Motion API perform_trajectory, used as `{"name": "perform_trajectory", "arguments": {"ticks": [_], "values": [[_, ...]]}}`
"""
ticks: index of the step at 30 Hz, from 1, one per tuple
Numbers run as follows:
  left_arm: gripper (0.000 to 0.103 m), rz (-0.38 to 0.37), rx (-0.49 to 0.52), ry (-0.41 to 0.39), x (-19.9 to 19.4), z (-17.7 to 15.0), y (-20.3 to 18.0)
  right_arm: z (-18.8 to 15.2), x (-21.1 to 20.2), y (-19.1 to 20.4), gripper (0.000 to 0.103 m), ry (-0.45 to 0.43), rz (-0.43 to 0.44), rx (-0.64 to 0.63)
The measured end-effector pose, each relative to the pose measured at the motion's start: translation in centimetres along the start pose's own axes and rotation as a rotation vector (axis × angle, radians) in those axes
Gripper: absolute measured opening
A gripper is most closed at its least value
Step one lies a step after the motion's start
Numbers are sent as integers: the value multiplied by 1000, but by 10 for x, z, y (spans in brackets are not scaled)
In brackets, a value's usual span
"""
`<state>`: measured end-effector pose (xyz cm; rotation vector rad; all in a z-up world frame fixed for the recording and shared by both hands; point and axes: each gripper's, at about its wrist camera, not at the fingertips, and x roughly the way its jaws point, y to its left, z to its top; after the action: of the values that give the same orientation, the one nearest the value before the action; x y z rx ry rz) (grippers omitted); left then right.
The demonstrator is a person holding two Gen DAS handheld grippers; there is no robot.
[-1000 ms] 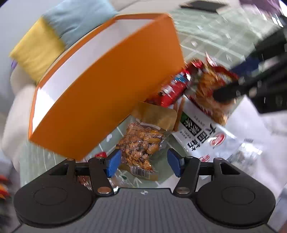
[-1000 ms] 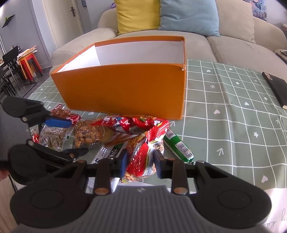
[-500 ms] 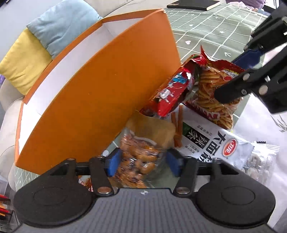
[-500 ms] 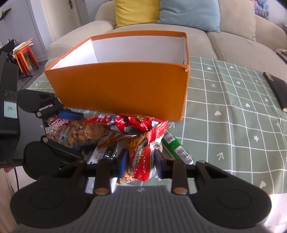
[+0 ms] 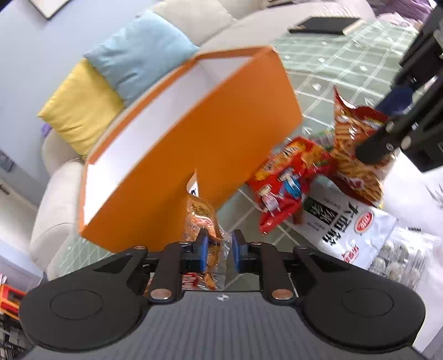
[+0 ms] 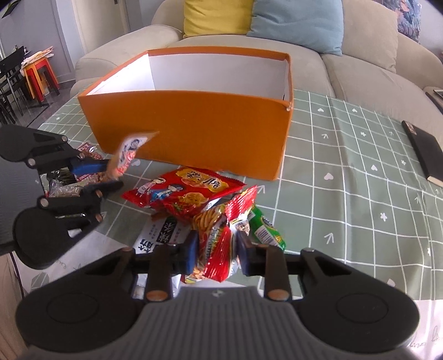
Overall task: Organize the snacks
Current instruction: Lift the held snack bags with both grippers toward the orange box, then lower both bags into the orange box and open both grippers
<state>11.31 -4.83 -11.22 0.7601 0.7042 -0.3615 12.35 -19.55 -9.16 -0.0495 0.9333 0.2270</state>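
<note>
An open orange box (image 5: pixel 193 133) (image 6: pixel 193 130) with white inner walls stands on the green checked tablecloth. My left gripper (image 5: pixel 220 246) (image 6: pixel 106 177) is closing, and its blue pads press on a small orange packet of nuts (image 5: pixel 200 213) (image 6: pixel 127 155), held upright just in front of the box. My right gripper (image 6: pixel 217 254) (image 5: pixel 379 124) is shut on a red bag of crispy sticks (image 6: pixel 216 249) (image 5: pixel 357 138), raised above the snack pile to the right of the box's near corner.
On the cloth lie a red snack bag (image 6: pixel 182 193) (image 5: pixel 285 177), a white noodle packet (image 5: pixel 346 224) (image 6: pixel 163 235), a green packet (image 6: pixel 265 232) and a clear bag (image 5: pixel 401 257). A black notebook (image 6: pixel 423 149) is at the right. A sofa with cushions (image 6: pixel 299 22) stands behind.
My left gripper's jaws came together on the nut packet and lifted it upright off the cloth. The right gripper has raised its red bag a little.
</note>
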Motion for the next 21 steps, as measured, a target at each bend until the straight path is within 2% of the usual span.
{"name": "perform_trajectory", "arguments": {"ticks": [3,8,15,21], "values": [[14,11,-87,-22,-12,-2,11,2,-8,2,27,-6,-6,-18],[13,-43,-246,-62,-27,-5,41,6,-29,5,26,-31,-6,-54],[13,-166,-513,-111,-49,-17,93,24,-68,6,25,-103,2,-95],[13,-190,-613,-193,-74,-7,131,64,-90,11,25,-197,37,-114]]}}
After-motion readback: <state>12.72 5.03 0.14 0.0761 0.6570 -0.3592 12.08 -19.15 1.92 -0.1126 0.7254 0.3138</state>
